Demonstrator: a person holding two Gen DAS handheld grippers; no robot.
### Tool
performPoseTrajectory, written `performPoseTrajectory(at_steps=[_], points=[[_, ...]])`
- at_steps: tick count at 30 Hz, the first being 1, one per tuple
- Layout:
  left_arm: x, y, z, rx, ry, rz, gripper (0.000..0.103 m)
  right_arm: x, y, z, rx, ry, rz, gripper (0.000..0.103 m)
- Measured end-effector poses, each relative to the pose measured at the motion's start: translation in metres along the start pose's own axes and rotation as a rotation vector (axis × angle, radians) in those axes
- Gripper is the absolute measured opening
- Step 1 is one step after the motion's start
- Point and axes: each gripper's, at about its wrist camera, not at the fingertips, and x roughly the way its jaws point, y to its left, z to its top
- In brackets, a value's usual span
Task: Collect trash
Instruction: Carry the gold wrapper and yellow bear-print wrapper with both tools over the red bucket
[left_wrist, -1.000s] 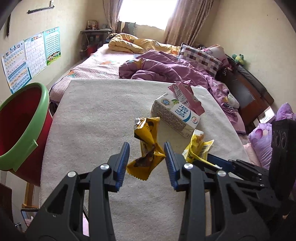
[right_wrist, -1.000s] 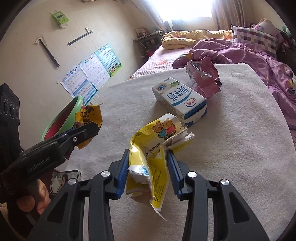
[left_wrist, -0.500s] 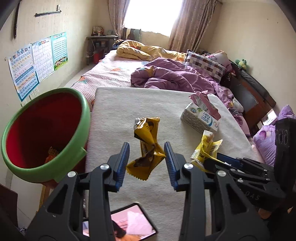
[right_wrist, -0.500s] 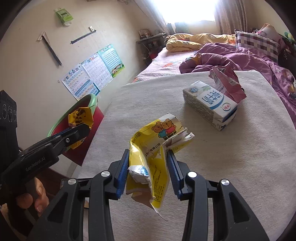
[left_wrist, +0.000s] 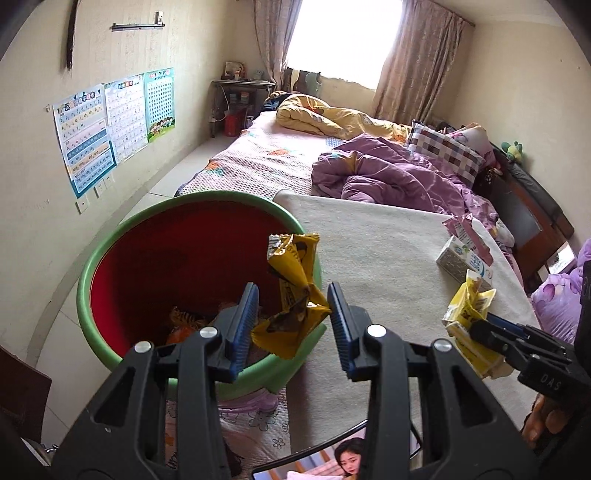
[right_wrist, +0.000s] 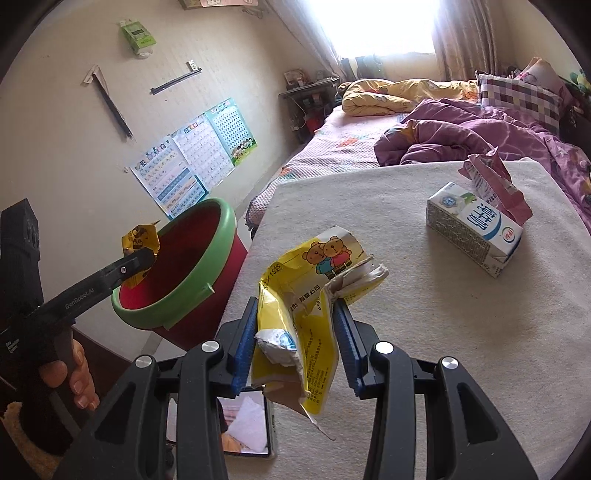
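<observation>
My left gripper (left_wrist: 291, 317) is shut on a twisted yellow and black wrapper (left_wrist: 293, 295), held over the near rim of a red bin with a green rim (left_wrist: 110, 243); some trash lies at the bin's bottom. In the right wrist view that wrapper (right_wrist: 139, 238) hangs at the bin's (right_wrist: 218, 240) left edge. My right gripper (right_wrist: 295, 332) is shut on a crumpled yellow bear-printed bag (right_wrist: 303, 295), above the beige mat (right_wrist: 443, 350). The left wrist view shows that bag (left_wrist: 467, 310) at right. A white and blue milk carton (right_wrist: 476, 229) and a torn pink packet (right_wrist: 491, 181) lie on the mat.
A phone (right_wrist: 243, 424) lies at the mat's near edge under my right gripper. The bin stands off the mat's left edge, on the floor side. Behind the mat are a purple quilt (left_wrist: 388, 177), a yellow quilt and pillows. A hand (right_wrist: 70, 373) holds the left gripper.
Both grippers have moved left, each keeping its wrapper. The left one went from above the mat to above the bin's opening. The carton now lies farther right in both views.
</observation>
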Motion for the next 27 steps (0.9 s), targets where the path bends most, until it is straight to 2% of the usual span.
performPoseTrajectory(at_steps=[13, 27], points=[[-0.005, 0.037, 0.004, -0.008, -0.013, -0.011, 0.037, 0.016, 0.040, 0.005, -0.020, -0.015, 0.012, 0.040], [-0.003, 0.064, 0.006, -0.032, -0.010, 0.021, 0.037, 0.031, 0.065, 0.020, -0.060, -0.017, 0.054, 0.040]])
